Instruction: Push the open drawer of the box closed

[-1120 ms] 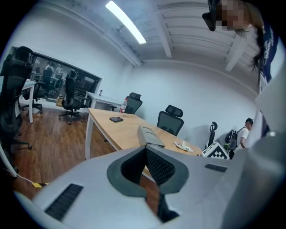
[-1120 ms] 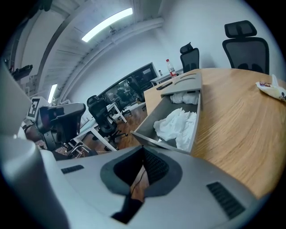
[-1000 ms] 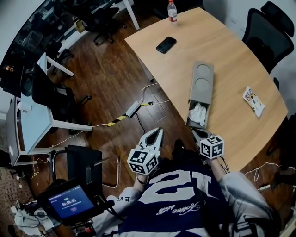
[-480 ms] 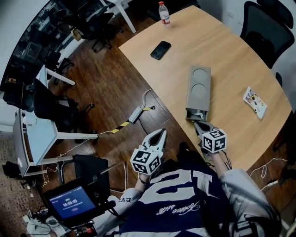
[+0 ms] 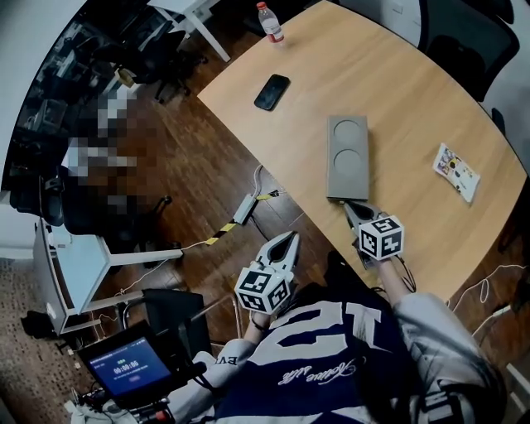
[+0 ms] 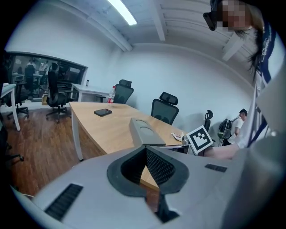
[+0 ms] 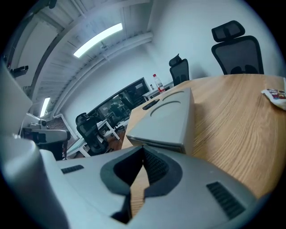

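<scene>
While the left claw (image 5: 288, 238) hangs pinched shut and empty over the floor (image 5: 199, 182) beside the table (image 5: 414, 91), the right claw (image 5: 349, 207), also shut on nothing, points its tip at the near end of the grey box (image 5: 346, 153). The box's drawer (image 7: 154, 139) sits flush. Beyond lie a phone (image 5: 272, 91) and a bottle (image 5: 267, 21).
</scene>
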A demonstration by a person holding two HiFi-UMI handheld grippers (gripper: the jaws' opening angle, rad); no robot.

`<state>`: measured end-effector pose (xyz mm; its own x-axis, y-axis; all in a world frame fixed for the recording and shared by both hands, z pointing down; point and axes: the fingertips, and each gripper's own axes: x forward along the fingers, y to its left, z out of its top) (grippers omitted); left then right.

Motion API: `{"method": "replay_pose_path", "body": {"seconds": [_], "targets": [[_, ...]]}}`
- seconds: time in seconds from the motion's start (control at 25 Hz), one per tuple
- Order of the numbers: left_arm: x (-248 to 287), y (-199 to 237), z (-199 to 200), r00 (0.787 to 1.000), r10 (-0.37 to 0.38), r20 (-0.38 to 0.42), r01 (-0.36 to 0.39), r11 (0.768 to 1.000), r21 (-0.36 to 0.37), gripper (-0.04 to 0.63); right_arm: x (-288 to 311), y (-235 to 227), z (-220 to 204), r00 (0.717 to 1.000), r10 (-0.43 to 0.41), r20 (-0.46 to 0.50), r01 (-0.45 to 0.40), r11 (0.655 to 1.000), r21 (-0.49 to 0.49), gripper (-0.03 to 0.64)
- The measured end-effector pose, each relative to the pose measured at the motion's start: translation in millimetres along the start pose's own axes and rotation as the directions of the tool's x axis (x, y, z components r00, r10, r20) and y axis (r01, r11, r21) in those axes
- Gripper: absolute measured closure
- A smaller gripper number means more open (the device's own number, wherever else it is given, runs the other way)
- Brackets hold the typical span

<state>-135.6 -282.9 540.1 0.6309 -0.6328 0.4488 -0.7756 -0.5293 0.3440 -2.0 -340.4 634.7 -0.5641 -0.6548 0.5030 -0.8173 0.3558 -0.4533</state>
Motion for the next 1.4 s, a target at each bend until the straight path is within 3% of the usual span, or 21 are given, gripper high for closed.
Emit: {"method": "replay_pose_path", "body": {"seconds": [0.16, 0.4, 0.88, 1.4], "targets": [[12, 16, 8, 1.0, 0.022, 0.005, -0.022, 1.0, -0.014, 0.594, 16, -9, 10, 1.0, 0.009, 0.002, -0.009, 1.0, 0.009, 0.618], [-11, -4, -2, 1.0, 0.02, 0.022, -0.02, 1.0, -0.02, 0.594, -8, 2, 2, 1.0, -0.005, 0.006, 0.005, 1.0, 0.004, 0.618], [-13, 9, -1, 0.997, 0.024, 0.068, -0.022, 0.999, -0.03, 0.594, -12, 27, -8, 0.999, 0.047, -0.003, -0.047, 0.999, -0.01, 0.618], [-109, -56, -58, 0.99, 0.007, 0.144, 0.002, 0.998, -0.06, 0.595, -113, 112, -47, 0.991, 0.086, 0.104, -0.082, 0.996, -0.04, 0.618]]}}
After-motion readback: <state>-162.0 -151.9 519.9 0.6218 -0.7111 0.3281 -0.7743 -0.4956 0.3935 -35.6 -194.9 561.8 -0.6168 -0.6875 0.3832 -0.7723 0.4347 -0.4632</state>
